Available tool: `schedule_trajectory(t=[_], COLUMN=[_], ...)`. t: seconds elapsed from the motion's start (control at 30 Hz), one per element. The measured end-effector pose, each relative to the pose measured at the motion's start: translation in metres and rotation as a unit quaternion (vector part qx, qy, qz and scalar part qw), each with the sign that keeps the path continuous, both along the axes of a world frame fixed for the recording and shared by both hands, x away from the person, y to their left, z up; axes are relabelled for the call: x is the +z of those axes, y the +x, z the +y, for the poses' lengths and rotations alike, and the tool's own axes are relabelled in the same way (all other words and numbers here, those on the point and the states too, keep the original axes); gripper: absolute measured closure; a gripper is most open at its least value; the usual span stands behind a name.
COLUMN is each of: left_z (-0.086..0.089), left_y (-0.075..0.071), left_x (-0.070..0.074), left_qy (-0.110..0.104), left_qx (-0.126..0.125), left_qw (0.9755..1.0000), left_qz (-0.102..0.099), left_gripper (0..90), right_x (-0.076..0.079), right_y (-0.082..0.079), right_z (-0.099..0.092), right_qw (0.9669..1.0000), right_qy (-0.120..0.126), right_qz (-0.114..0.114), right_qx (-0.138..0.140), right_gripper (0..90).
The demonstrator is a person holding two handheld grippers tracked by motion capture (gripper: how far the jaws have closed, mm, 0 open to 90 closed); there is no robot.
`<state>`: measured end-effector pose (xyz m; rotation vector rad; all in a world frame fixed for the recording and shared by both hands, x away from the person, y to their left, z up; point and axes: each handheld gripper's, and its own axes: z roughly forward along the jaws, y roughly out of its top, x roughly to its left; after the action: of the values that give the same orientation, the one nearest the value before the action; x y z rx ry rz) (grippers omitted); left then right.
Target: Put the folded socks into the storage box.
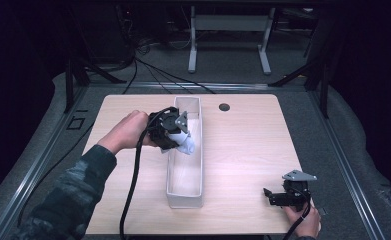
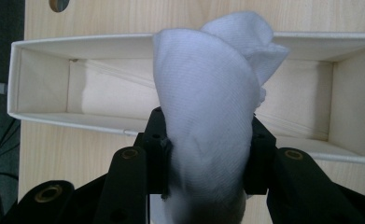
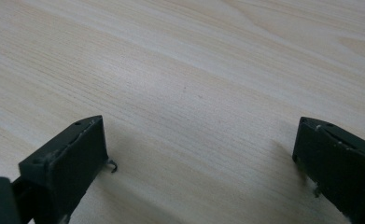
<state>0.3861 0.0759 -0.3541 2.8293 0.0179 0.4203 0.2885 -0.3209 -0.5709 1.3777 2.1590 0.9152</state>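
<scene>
High view – left: left hand-held gripper [image 1: 183,141] w/ jaws pinching a white cloth [image 1: 187,145], held over the left wall of the long white box [image 1: 197,107], roughly mid-length; cloth hangs just inside the rim.
High view – right: right hand-held gripper [image 1: 275,197] low at the near right corner of the surface [image 1: 243,145], well apart from the box, carrying nothing.
High view – extras: small round hole [image 1: 224,107] in the surface beyond the box; cable trails from the left gripper toward the near edge.
Left gripper view – grip: jaws squeezed on the cloth [image 2: 208,116], which bulges up betw. them, folded/bunched, hiding part of the box.
Left gripper view – box: box [image 2: 40,77] lies crosswise below, open top; what shows of its inside looks bare.
Right gripper view – state: jaws spread wide over bare wood grain of the surface [image 3: 185,70], nothing betw. them.
Step (judgement): cloth carried to the box, about to be placed.
Next move needs: lower into the box, centre betw. walls, then release; watch for cloth snagging on the rim.
View diff: high view gives position along the box; left gripper view gives the grip detail.
</scene>
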Motion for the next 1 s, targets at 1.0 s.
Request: schedule_trajectory(t=[1.0], left_z=[-0.021], left_y=[0.01], left_x=[-0.045], left_qy=[0.013], left_qx=[-0.006], left_qw=[0.9991], left_qz=[0.039], left_gripper=[62.0], right_x=[0.0], right_y=[0.0], right_z=[0.0], right_qw=[1.0], right_qy=[-0.001], right_qz=[0.0], right_qx=[0.0], right_gripper=[2.3])
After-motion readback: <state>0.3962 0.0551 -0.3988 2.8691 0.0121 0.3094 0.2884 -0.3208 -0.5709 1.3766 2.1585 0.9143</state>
